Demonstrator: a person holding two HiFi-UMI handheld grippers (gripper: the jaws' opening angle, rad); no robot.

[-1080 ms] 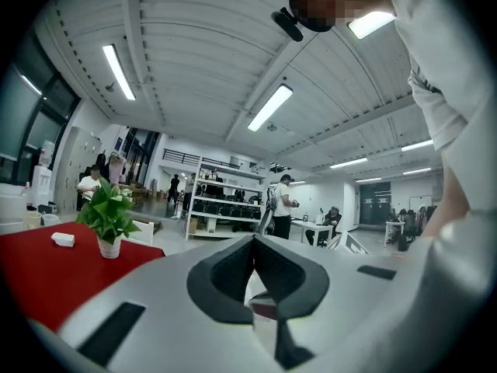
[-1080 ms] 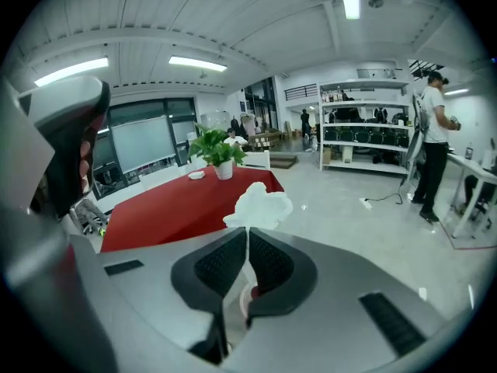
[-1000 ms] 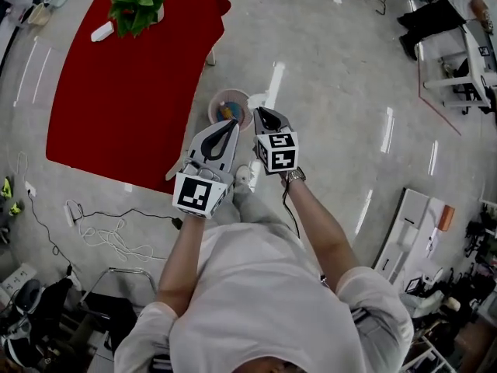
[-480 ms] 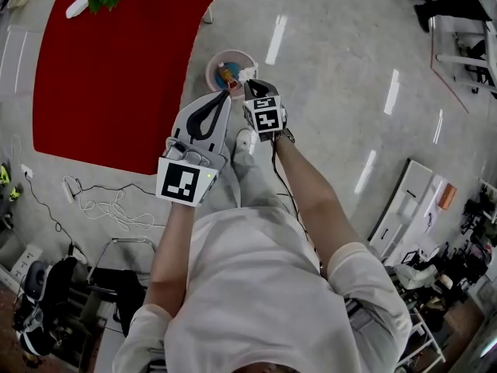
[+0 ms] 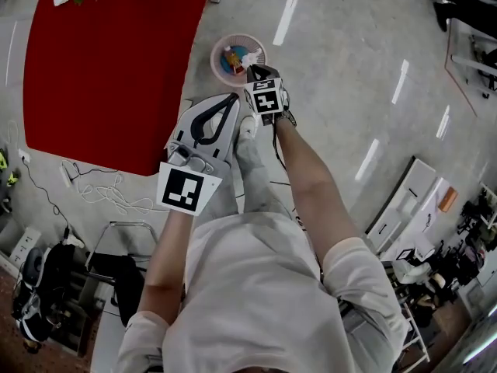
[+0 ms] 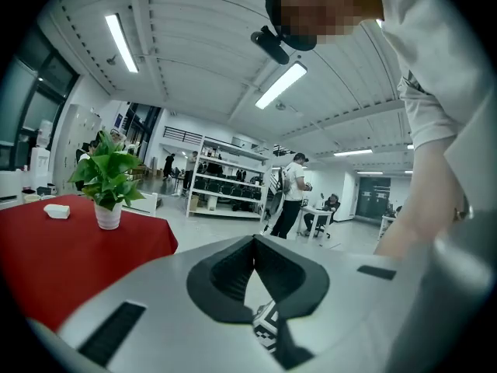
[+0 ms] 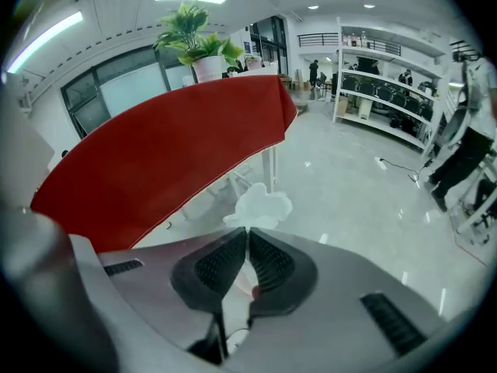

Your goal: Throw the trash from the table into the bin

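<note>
Right gripper view: crumpled tissue, ribbed tongs

Potted plant (leafy green), shelving beyond.

White crumpled tissue pinched at right gripper tips, near round bin on floor beside red table

Large lab hall with shelving, workbenches
</note>
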